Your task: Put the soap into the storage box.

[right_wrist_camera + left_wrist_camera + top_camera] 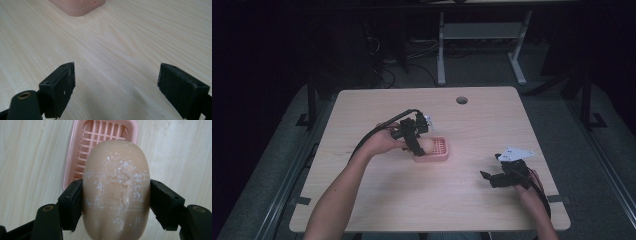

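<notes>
Soap [116,192] hides most of pink tray [80,152] (bottom edge crops soap).

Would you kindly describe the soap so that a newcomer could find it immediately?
Start at the pale wooden table and find the pink slatted soap dish near its middle. Just above the dish, the left gripper clamps a smooth, tan oval bar of soap, flecked with white residue.

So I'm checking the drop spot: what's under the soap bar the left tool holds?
Under the soap bar, gripped by the left tool, lies the pink slatted soap dish on the wooden table. The bar covers the dish's near part, so that is hidden.
</notes>
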### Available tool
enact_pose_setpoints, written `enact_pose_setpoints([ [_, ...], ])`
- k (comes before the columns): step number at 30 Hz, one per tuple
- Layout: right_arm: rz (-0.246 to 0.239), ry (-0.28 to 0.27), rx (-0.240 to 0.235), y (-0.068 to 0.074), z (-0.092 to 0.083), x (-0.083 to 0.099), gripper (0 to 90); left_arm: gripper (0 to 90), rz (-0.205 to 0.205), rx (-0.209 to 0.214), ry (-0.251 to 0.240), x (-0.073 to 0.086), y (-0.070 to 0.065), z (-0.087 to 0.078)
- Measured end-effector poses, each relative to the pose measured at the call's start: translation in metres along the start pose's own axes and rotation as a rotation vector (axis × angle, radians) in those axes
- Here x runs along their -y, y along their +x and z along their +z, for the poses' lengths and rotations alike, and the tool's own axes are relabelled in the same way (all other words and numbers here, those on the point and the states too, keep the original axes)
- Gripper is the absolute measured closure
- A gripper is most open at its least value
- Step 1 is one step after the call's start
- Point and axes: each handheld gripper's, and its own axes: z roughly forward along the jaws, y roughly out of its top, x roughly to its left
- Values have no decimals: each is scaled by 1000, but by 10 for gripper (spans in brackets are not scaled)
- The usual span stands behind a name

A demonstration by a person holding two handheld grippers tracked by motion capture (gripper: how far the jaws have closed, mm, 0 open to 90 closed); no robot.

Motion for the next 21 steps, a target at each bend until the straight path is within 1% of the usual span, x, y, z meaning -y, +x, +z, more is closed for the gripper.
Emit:
enact_pose_setpoints([
  [6,1,1,-1,0,0,0,139,320,0,2,-1,-4,3,4],
  [17,0,2,-2,0,1,0,139,320,-2,21,-6,-13,7,14],
  [21,2,3,-2,0,1,0,139,320,-3,28,7,-14,8,17],
])
